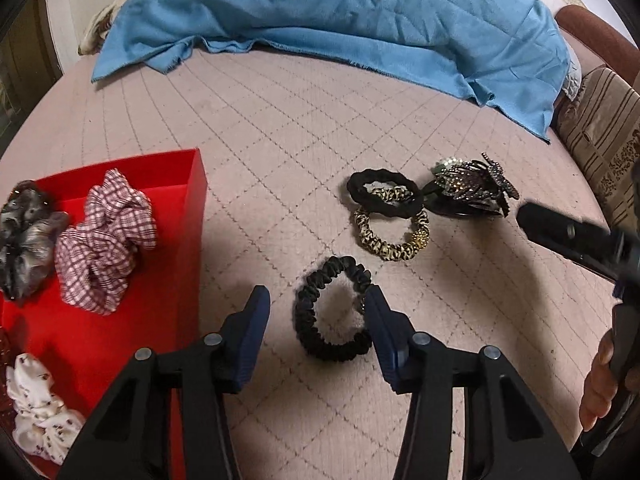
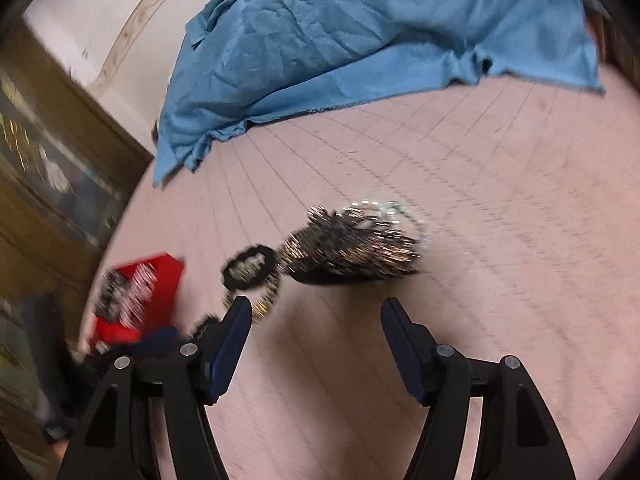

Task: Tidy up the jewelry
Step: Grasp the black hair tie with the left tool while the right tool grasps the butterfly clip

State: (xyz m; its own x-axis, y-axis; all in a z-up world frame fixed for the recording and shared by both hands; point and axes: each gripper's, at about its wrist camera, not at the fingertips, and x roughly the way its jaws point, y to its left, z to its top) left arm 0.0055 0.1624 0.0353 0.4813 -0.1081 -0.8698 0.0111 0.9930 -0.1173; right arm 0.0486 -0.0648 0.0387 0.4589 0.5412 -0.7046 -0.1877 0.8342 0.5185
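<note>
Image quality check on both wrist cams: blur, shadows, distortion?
Left wrist view: sharp; the black scrunchie and red box are crisp, dark shadows fall under the left tool, strong fisheye curving of the quilt lines. Right wrist view: heavy motion blur; the sparkly hair clip is smeared into streaks, though the right tool itself stays sharp.

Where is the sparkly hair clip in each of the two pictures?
Left wrist view: the sparkly hair clip lies right of centre, beside the black hair tie.
Right wrist view: it shows blurred at the centre, ahead of the open right gripper, which holds nothing.
Shared landmark: the blue cloth lies across the top of both pictures.
</note>
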